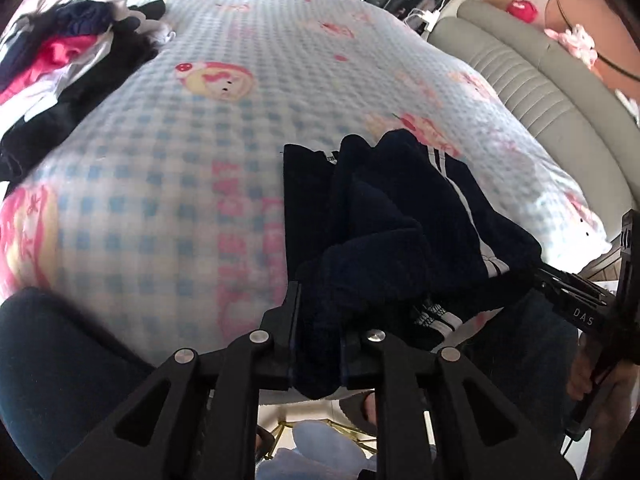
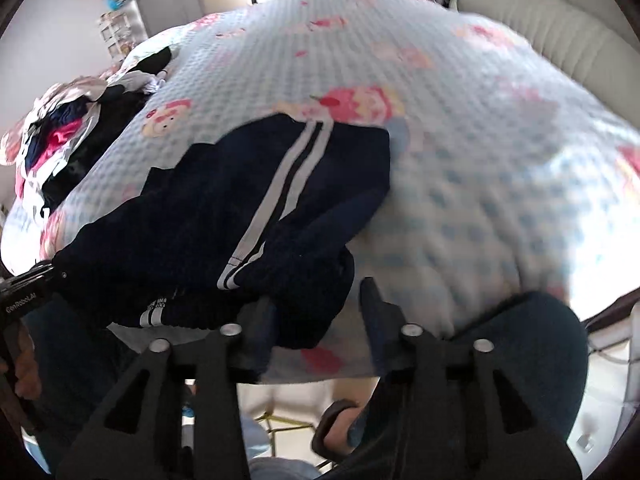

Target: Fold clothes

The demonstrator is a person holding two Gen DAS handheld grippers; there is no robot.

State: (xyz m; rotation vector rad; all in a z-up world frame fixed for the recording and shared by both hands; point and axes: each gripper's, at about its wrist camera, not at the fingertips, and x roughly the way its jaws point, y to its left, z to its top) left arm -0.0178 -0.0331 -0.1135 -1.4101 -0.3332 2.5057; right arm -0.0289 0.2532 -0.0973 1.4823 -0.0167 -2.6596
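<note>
In the left wrist view, a heap of unfolded clothes (image 1: pixel 68 68), pink, white and black, sits at the upper left on the checked, waffle-textured bedspread (image 1: pixel 160 152). At centre right lies the navy garment (image 1: pixel 384 216), soft knit with white stripes, bunched into thick folds. The left gripper (image 1: pixel 316 320) at the bottom is clenched on its near edge, cloth filling the gap between the jaws. In the right wrist view, the same garment spreads across the left and centre of the frame, and the right gripper (image 2: pixel 316 308) at lower centre stands released, one finger brushing a dark fold and nothing pinched. With only one corner held, the heavy knit could sag off the bed's near edge, or any pull could drag the folds askew.
</note>
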